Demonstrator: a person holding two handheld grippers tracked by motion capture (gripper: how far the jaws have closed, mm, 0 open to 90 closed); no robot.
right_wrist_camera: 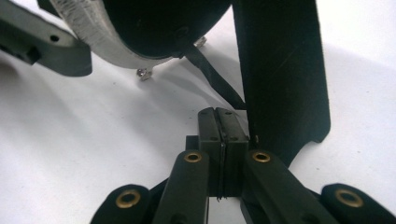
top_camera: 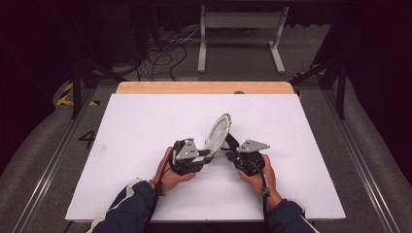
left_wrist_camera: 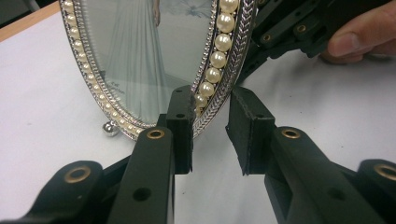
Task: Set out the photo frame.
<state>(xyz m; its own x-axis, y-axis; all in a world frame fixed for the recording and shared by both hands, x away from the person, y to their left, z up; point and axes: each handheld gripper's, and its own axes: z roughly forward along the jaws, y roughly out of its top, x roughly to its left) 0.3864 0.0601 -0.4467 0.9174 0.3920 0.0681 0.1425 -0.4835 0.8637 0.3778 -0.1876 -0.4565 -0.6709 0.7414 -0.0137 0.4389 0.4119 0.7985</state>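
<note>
An oval silver picture frame (top_camera: 218,132) with a pearl rim stands tilted on the white table (top_camera: 145,126), propped on its black easel leg (right_wrist_camera: 280,70). In the left gripper view the pearl rim (left_wrist_camera: 219,60) and a pale gowned figure in the picture are close up. My left gripper (left_wrist_camera: 211,105) is open, and the frame's lower rim lies at the gap between its jaws. It sits left of the frame in the high view (top_camera: 210,154). My right gripper (right_wrist_camera: 218,112) is shut behind the frame, jaws pressed together beside the easel leg and its thin black strap (right_wrist_camera: 210,70). It sits right of the frame in the high view (top_camera: 229,154).
A wooden strip (top_camera: 204,87) shows along the table's far edge. Beyond it are a white stand (top_camera: 240,22) and floor cables (top_camera: 165,53). The left gripper view also shows the right hand's thumb (left_wrist_camera: 359,39) and the right gripper's body (left_wrist_camera: 289,28) behind the frame.
</note>
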